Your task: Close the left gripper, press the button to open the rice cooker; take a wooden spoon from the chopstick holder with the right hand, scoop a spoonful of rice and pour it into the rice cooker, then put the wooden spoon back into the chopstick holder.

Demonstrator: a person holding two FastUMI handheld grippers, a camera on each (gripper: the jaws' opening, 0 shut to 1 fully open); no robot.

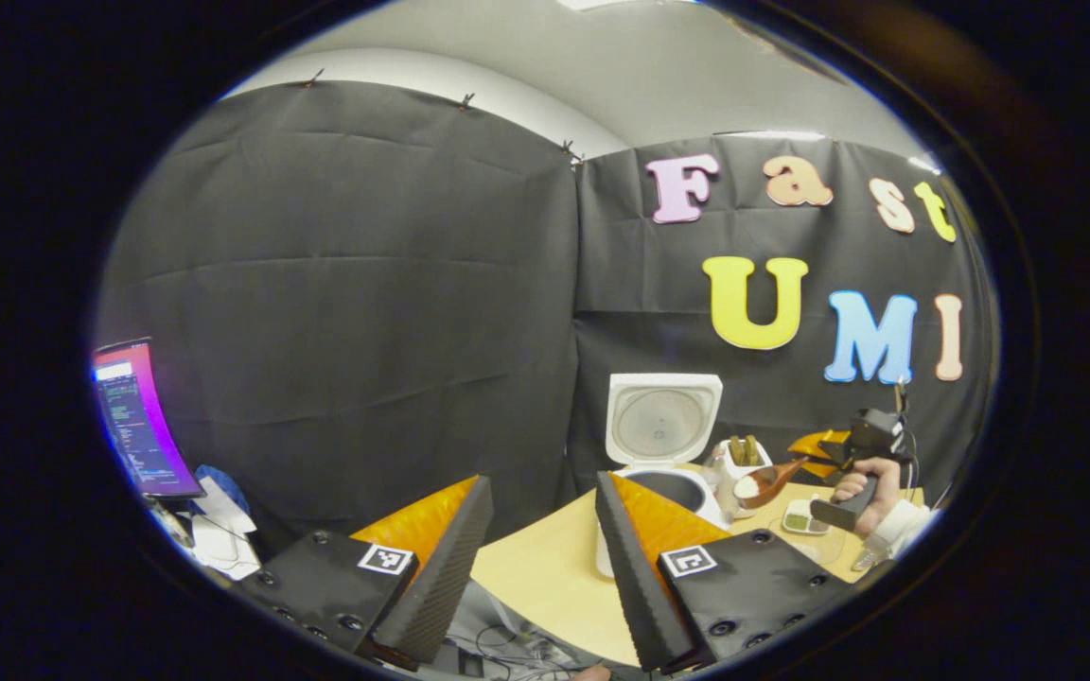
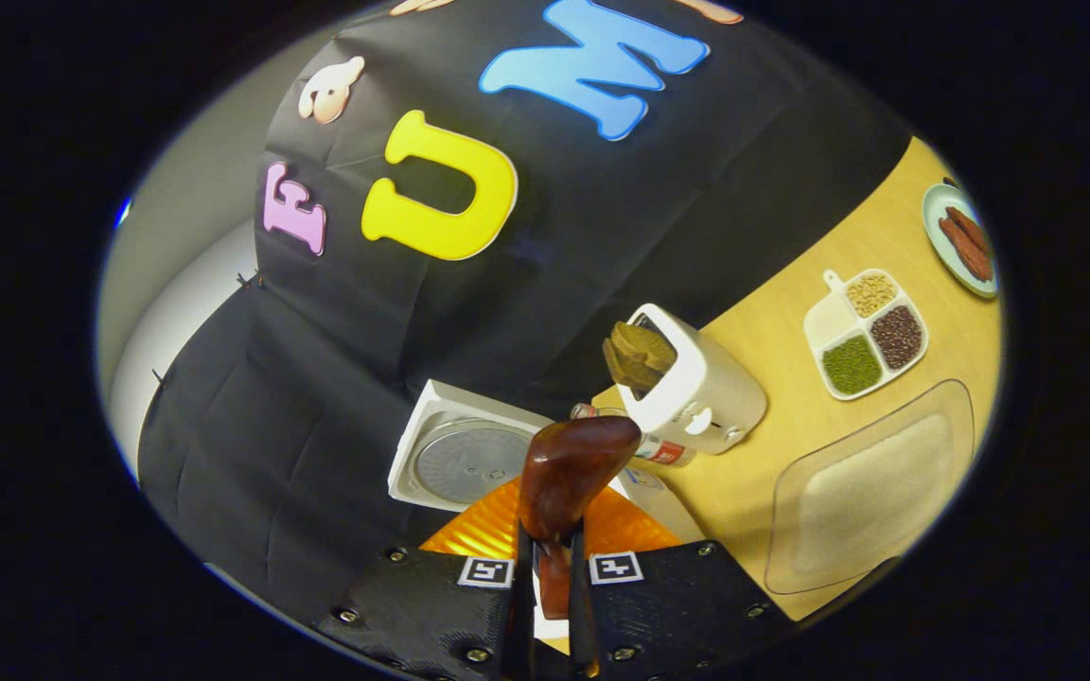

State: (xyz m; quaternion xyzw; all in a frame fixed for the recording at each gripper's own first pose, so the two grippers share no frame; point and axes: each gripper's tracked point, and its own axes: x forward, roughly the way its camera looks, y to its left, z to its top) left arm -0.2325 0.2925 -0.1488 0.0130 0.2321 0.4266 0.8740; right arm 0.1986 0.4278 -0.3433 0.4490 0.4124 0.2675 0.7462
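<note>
The white rice cooker (image 1: pixel 623 470) stands open, its lid (image 1: pixel 660 418) raised upright above the dark inner pot. My left gripper (image 1: pixel 543 482) hangs open in front of it, with nothing between the fingers. Just right of the pot, the wooden spoon (image 1: pixel 764 482) carries white rice, and a hand holds my right gripper (image 1: pixel 815 452) behind it. In the right gripper view, my right gripper (image 2: pixel 550 547) is shut on the spoon's handle; the spoon bowl (image 2: pixel 569 468) sits before the cooker lid (image 2: pixel 469 461). The white chopstick holder (image 2: pixel 701 392) with wooden utensils stands beside the cooker.
A clear tray of rice (image 2: pixel 871 492) lies on the wooden table (image 2: pixel 791 378). Past it sit a divided dish of beans (image 2: pixel 867 331) and a plate (image 2: pixel 961 241) of dark food. A small can (image 2: pixel 654 446) lies by the holder. A monitor (image 1: pixel 133 421) stands far left.
</note>
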